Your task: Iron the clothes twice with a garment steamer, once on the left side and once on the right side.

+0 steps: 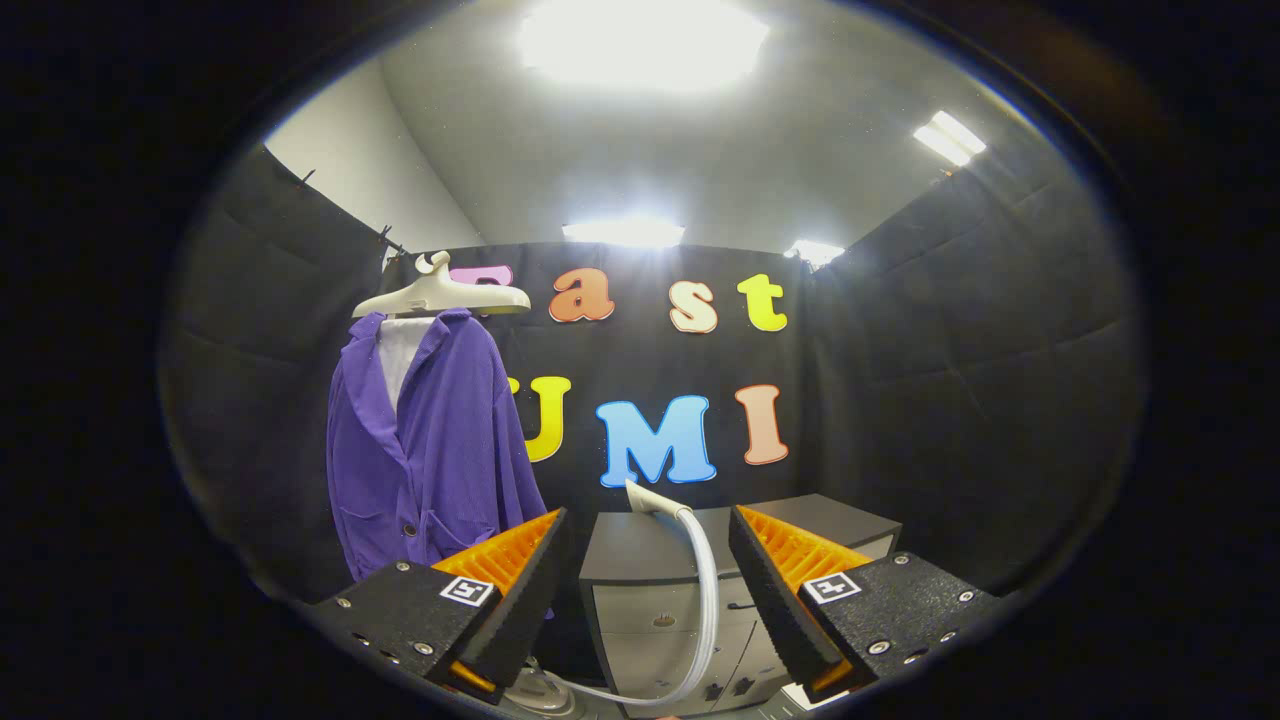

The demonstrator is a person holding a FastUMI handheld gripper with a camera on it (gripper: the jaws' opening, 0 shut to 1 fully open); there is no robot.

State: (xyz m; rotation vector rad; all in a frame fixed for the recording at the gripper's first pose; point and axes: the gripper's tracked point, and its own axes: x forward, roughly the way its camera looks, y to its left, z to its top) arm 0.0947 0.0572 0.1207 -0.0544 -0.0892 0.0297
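Two risks from here, imo. Jacket (pixel 430 440) hangs on its hanger (pixel 440 295) off to the left beyond my fingers, so any reach at it w/ nothing held wastes a pass. Cabinet (pixel 690 580) sits just ahead; steamer head (pixel 650 497) rests at its top front edge, hose (pixel 705 600) looping down between the fingers. Hand-held gripper (pixel 645 580) is spread wide, holding nothing. A sloppy close could catch the hose, not the head, and drag it off.
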